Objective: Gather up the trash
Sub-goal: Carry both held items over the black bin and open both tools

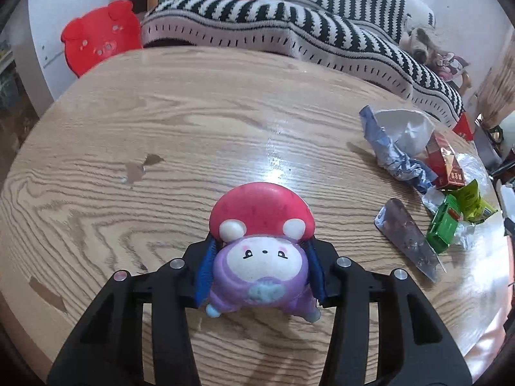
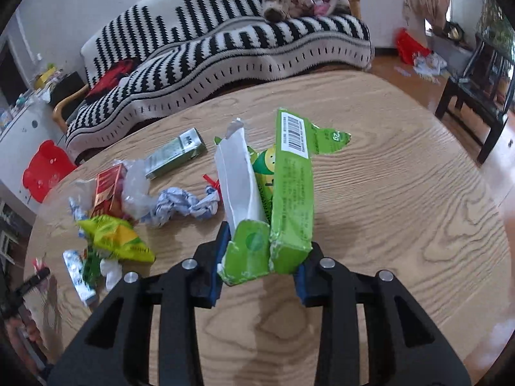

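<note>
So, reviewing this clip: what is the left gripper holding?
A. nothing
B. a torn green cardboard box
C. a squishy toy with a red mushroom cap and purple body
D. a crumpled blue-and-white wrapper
C: in the left wrist view the left gripper has its blue-padded fingers pressed on both sides of the squishy toy with a red mushroom cap and purple body, above the wooden table.

Open worktop [image 1: 193,122] ahead, clutter on one side

We see bare wood wide open left of the litter pile [image 1: 428,173]; in the right wrist view that litter pile [image 2: 122,206] crowds the left, while the striped sofa [image 2: 225,51] borders the far edge.
</note>
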Motion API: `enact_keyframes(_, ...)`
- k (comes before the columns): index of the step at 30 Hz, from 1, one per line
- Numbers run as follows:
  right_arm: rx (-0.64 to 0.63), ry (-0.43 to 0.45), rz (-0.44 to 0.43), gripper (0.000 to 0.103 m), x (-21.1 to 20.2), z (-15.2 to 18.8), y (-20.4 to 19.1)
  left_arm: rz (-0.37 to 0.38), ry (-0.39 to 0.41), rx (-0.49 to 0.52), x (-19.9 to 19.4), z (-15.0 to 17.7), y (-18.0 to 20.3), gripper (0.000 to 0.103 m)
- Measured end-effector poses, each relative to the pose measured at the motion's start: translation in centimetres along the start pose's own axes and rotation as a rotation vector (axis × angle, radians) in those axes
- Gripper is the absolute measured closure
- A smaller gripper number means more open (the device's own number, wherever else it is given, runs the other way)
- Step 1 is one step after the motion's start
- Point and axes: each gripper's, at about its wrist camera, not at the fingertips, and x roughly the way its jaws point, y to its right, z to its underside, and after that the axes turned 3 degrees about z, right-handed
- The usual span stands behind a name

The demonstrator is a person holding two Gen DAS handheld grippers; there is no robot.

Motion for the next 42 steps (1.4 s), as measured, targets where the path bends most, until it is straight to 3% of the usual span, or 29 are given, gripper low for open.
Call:
enact_keyframes(3, -0.058, 0.009, -0.024, 0.068, -1.0, 2.1, -0.5, 0.011, 0.009, 0.040, -0.5, 0.3, 1.2, 0.056)
enact_keyframes(6, -0.082, -0.048, 0.035, 0.068, -1.1, 4.7, -0.5, 0.017, 0.016, 0.114, -0.8, 1.0, 3.5, 0.056)
enact_keyframes(9, -0.063, -0.008, -0.008, 0.068, -3.6, 5.8, -0.3, 0.026, 0.073, 0.211, -2.5, 1.6, 6.5, 0.056)
enact_keyframes(13, -0.137, 0.082, -0.017, 0.068, -9.3, 7.4, -0.7, 0.148, 0.128, 0.363, -6.6, 3.8, 13.5, 0.057)
enact_keyframes(15, -0.180, 0.111, 0.001, 0.068, -11.6, 8.9, -0.6, 0.219, 0.137, 0.458, -8.9, 6.3, 18.1, 0.057)
enact_keyframes(19, -0.186, 0.089, 0.017, 0.068, -14.7, 13.6, 1.9, 0.362, 0.060, 0.620, -11.1, 12.7, 25.5, 0.057)
enact_keyframes(24, -0.052, -0.008, 0.047, 0.068, -16.4, 20.9, 8.0, 0.515, -0.120, 0.771, -11.2, 22.3, 32.6, 0.057)
enact_keyframes(28, 0.097, -0.152, 0.046, 0.068, -14.0, 27.5, 13.6, 0.522, -0.291, 0.891, -7.9, 28.2, 36.2, 0.057)
enact_keyframes(32, 0.225, -0.281, 0.008, 0.068, -9.6, 32.3, 16.7, 0.452, -0.432, 0.964, -2.9, 32.8, 39.0, 0.057)
enact_keyframes(37, 0.282, -0.393, 0.005, 0.068, -5.6, 34.4, 18.0, 0.381, -0.529, 1.012, 1.9, 35.6, 39.7, 0.057)
enact_keyframes(42, 0.309, -0.427, -0.005, 0.068, -4.3, 34.4, 18.0, 0.388, -0.531, 1.020, 3.0, 36.1, 38.9, 0.055)
